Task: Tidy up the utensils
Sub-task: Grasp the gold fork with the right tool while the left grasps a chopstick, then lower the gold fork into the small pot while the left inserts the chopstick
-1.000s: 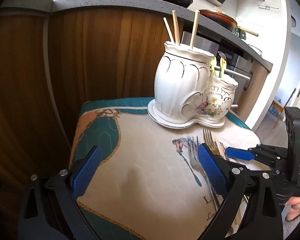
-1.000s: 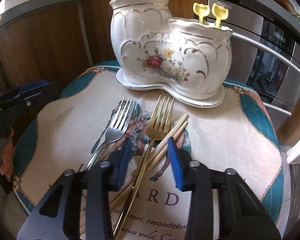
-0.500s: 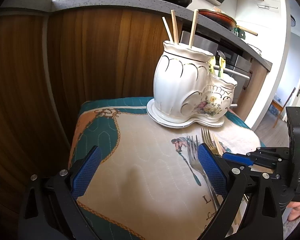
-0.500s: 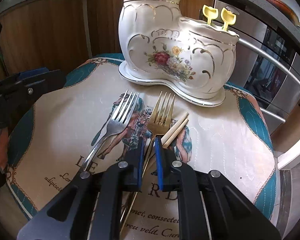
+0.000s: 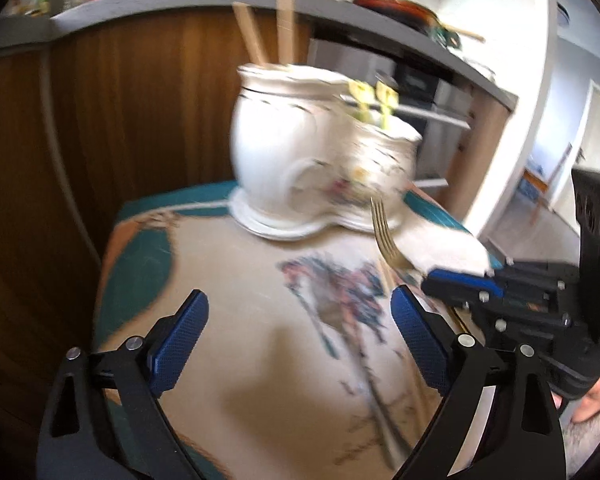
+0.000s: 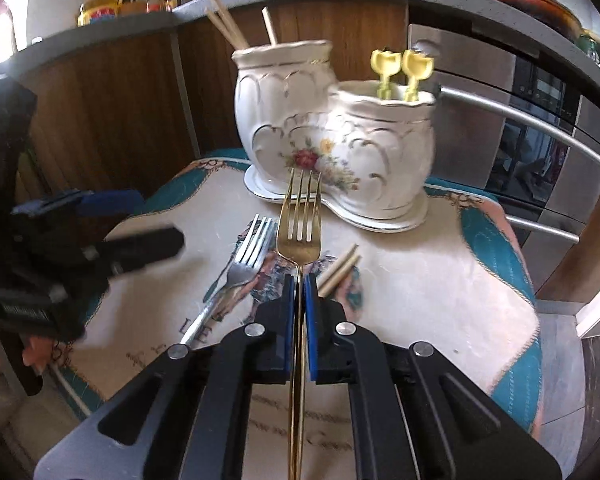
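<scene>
A: What has my right gripper (image 6: 299,300) got?

B: Its blue pads (image 6: 287,320) are pressed together on the neck of the gold fork (image 6: 300,232). I see the tines pointing straight ahead of it, raised off the cloth (image 6: 420,272), and the handle running back between the fingers toward the camera.

A: And close around it?

B: Just left of the gripper the silver fork (image 6: 240,264) lies flat on the cloth, tines forward. Just right of the tips lies a pair of wooden chopsticks (image 6: 338,270), partly hidden under the right finger. Ahead, beyond the gold tines, stands the white ceramic holder (image 6: 332,140) on its base; its taller left pot has chopsticks in it, and the lower right pot has two yellow-topped utensils (image 6: 400,68).

A: My left gripper (image 5: 300,340)?

B: Spread wide with nothing between the pads, hovering over the cloth. Its view is blurred. The gold fork shows ahead and to its right, and the holder stands further ahead.
</scene>
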Demonstrator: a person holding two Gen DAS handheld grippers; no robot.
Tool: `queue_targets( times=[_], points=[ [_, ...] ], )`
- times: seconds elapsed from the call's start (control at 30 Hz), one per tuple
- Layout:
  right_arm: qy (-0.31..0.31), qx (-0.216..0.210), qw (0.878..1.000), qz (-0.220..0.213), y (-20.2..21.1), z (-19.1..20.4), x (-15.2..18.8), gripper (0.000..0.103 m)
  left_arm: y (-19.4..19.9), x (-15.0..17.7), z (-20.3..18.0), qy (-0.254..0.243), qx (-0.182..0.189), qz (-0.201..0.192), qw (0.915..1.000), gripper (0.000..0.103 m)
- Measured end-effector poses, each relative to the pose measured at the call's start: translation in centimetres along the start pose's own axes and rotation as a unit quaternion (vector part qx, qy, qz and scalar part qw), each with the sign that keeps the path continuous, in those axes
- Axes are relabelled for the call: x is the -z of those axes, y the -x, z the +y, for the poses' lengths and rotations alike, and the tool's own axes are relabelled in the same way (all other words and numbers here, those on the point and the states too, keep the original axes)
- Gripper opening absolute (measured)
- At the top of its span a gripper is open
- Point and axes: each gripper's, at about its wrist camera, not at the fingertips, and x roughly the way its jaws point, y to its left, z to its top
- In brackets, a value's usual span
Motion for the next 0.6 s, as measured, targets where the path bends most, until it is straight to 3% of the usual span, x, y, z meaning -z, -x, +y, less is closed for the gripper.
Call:
queue_targets(
  times=[0.2, 0.27, 0.37, 0.6],
  points=[
    [-0.025, 0.001, 1.0, -0.011, 1.3, -2.6, 0.8, 0.005, -2.1, -0.3, -3.5, -0.039, 0.02, 0.062, 0.9971, 0.052],
    [-0.028, 0.004, 1.0, -0.013, 1.4, -3.1, 0.8, 0.005, -2.9, -0.5, -4.7, -0.058, 0.024, 0.081, 0.9947, 0.029],
    [-0.031, 0.002, 0.999, -0.013, 1.2, -3.6, 0.9, 0.005, -4.0, -0.6, -5.9, -0.074, 0.029, 0.104, 0.9914, 0.02],
    [-0.027, 0.002, 1.0, -0.008, 0.8, -3.8, 1.1, 0.005, -5.9, -0.6, -7.2, -0.091, 0.012, 0.132, 0.987, 0.014]
  ],
)
